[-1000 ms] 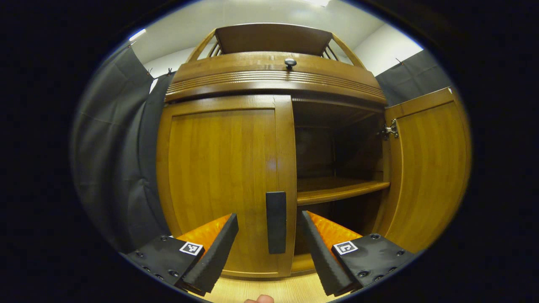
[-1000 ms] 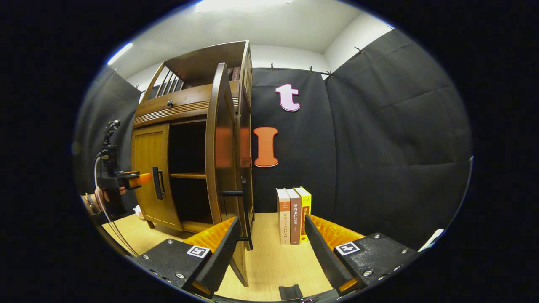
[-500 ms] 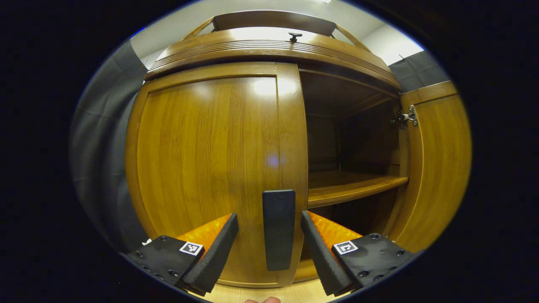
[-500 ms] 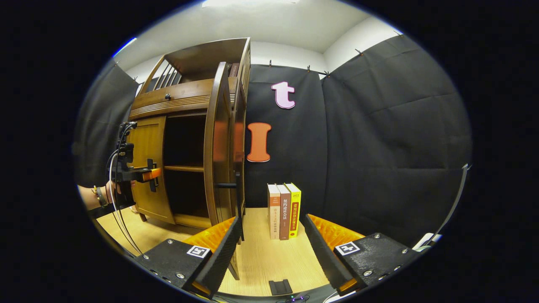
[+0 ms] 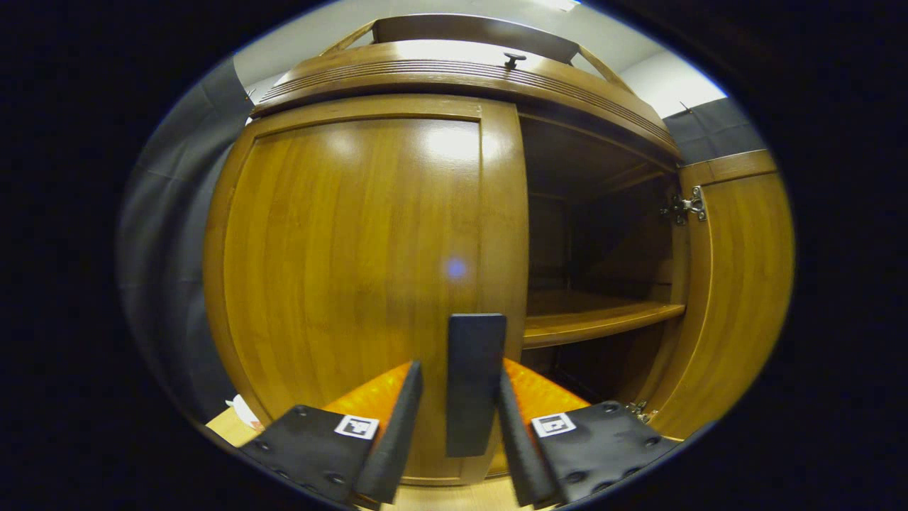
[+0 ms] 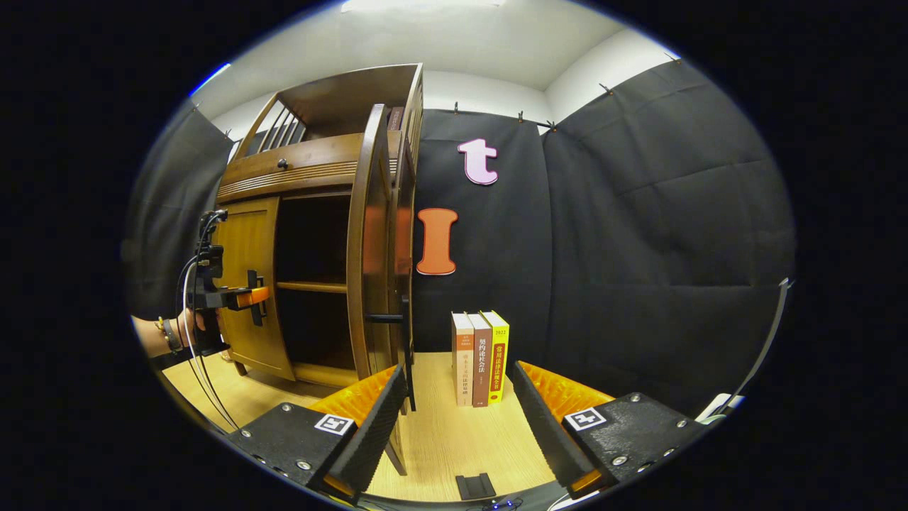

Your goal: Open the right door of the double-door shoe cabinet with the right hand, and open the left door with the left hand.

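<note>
While closed, glossy left door (image 5: pixel 355 262) — left gripper (image 5: pixel 454 419) nearly clamped around its dark handle (image 5: pixel 474 383), contact unclear.

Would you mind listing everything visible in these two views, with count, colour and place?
shoe cabinet: one, brown wood, standing on the floor at the booth's back wall
left door: one, brown wood, closed, in front of the left gripper
left door handle: one, black bar, upright between the left gripper's fingers
right door: one, brown wood, swung open
right door handle: one, black, on the open door
inner shelf: one, brown, inside the open half
drawer knob: one, dark, above the doors
books: three, upright, beside the cabinet on the floor
floor: light wood
left gripper: one, closed in around the left door handle
right gripper: one, open, holding nothing
hand: one, holding the left gripper
</note>
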`<control>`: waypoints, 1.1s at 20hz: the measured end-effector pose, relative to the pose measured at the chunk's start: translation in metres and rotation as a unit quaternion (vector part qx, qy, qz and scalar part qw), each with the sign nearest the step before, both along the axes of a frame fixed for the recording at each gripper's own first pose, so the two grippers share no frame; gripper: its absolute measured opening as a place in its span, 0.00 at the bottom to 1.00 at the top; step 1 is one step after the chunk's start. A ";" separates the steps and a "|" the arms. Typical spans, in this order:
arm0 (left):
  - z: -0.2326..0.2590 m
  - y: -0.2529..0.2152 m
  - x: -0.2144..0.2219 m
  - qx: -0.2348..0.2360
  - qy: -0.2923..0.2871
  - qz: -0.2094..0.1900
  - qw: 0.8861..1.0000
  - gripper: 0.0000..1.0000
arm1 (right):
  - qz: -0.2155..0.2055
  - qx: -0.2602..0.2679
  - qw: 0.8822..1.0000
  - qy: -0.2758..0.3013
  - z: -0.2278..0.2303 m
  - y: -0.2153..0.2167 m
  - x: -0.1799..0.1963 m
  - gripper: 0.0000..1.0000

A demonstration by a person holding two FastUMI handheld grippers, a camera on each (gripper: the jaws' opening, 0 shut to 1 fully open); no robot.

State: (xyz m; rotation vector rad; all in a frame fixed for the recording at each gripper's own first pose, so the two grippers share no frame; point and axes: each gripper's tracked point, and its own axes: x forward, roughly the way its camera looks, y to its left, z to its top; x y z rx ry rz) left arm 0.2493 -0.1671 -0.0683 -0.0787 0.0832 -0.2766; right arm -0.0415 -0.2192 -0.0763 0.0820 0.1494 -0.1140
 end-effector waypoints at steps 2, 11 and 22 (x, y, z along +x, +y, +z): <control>-0.001 0.002 -0.002 0.017 -0.005 0.012 1.000 0.41 | 0.001 0.002 1.000 0.000 0.001 0.001 0.000 0.93; -0.006 0.002 -0.003 -0.004 0.038 0.017 0.999 0.32 | 0.008 0.005 1.000 -0.010 0.010 0.010 -0.011 0.92; 0.007 0.042 -0.089 0.022 0.057 0.016 0.998 0.31 | -0.004 -0.004 0.999 -0.039 0.029 0.009 -0.026 0.93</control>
